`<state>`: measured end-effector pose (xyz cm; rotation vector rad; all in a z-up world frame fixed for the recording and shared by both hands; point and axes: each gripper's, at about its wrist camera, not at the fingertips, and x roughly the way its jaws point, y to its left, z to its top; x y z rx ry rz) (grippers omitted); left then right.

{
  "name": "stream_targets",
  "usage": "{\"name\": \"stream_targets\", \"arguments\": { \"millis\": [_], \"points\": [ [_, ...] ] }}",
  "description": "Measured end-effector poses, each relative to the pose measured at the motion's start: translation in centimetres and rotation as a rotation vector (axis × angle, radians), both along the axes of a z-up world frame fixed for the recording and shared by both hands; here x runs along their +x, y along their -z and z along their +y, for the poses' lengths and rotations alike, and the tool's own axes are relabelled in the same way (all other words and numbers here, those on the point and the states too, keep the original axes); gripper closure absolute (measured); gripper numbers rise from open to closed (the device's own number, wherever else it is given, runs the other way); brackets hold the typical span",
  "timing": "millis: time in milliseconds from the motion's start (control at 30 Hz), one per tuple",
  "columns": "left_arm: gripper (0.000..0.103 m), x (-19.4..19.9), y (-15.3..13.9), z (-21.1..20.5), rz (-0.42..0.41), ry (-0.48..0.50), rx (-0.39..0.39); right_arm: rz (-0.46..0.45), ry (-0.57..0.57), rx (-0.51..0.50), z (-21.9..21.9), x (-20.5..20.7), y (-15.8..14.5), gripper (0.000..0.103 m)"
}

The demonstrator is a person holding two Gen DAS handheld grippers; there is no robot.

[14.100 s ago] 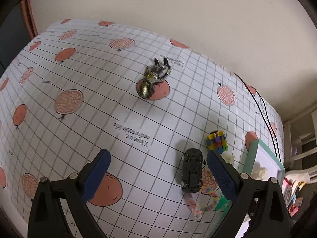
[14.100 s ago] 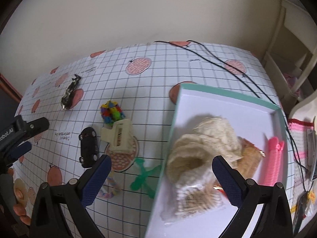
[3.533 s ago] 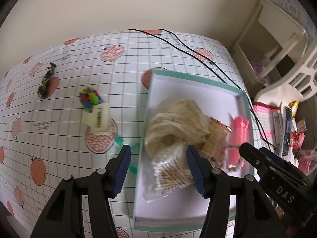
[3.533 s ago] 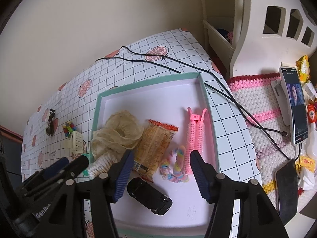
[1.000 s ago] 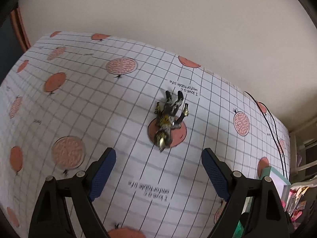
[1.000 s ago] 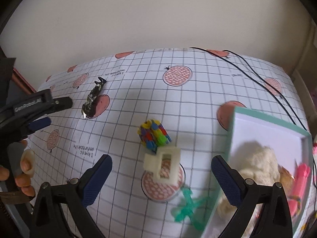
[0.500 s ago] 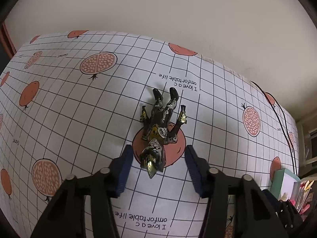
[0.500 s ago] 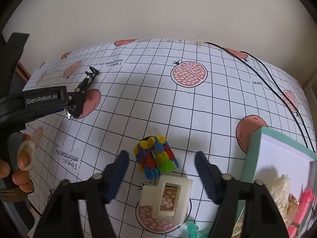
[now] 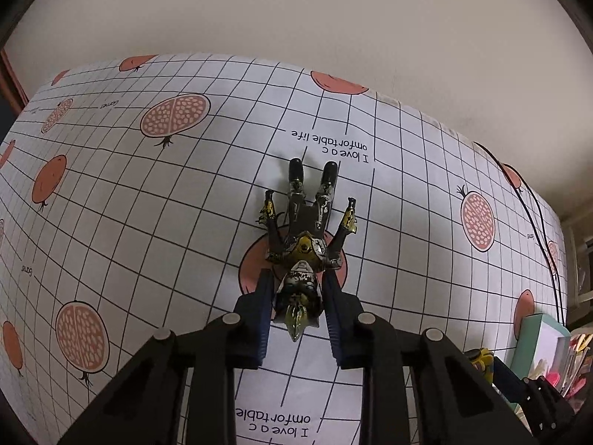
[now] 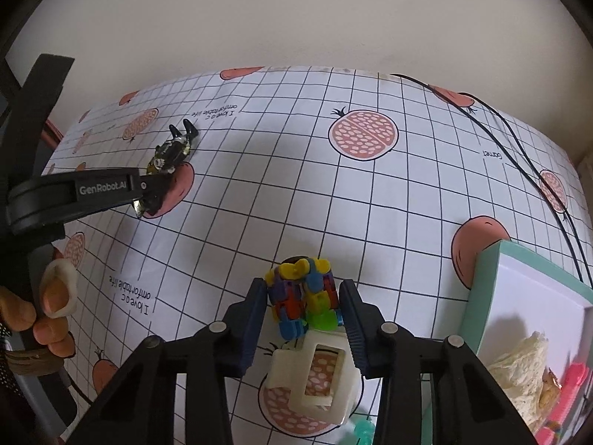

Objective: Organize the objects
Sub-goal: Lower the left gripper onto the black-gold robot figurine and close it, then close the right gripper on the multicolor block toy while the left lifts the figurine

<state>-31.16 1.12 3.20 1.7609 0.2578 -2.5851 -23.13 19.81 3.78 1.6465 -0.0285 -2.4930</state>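
Left hand-held gripper [image 9: 298, 298] pinches toy figure's [image 9: 304, 237] head at 10 o'clock on counter [image 10: 370, 204]; right hand-held gripper [image 10: 304, 306] clamps multicolour block toy [image 10: 302, 300] (cream clip [image 10: 315, 382] touching).

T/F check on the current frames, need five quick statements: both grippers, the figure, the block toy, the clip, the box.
1. The left gripper has its pads on either side of the dark action figure. True.
2. The figure stands upright on the tablecloth. False: it lies flat, its head between the pads and its feet pointing away.
3. The right gripper brackets the multicoloured block toy. True.
4. The cream hair clip is inside the teal-rimmed box. False: it lies on the cloth, just on the near side of the block toy.
5. The box is empty. False: a cream knit item and something pink are in it.
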Motion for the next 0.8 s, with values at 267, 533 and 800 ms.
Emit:
{"name": "stream_targets", "arguments": {
  "millis": [267, 533, 800],
  "points": [
    [0.076, 1.1, -1.3, -0.3, 0.012, -0.029, 0.012, 0.018, 0.023, -0.026, 0.7, 0.5, -1.4, 0.061],
    [0.076, 4.3, -4.9, 0.1, 0.044, -0.061, 0.043, 0.035, 0.032, -0.051, 1.4, 2.1, -3.9, 0.071],
    [0.076, 8.1, -7.7, 1.6, 0.066, -0.070, 0.079, 0.039, 0.061, -0.075, 3.2, 4.5, -5.5, 0.071]
  ]
}}
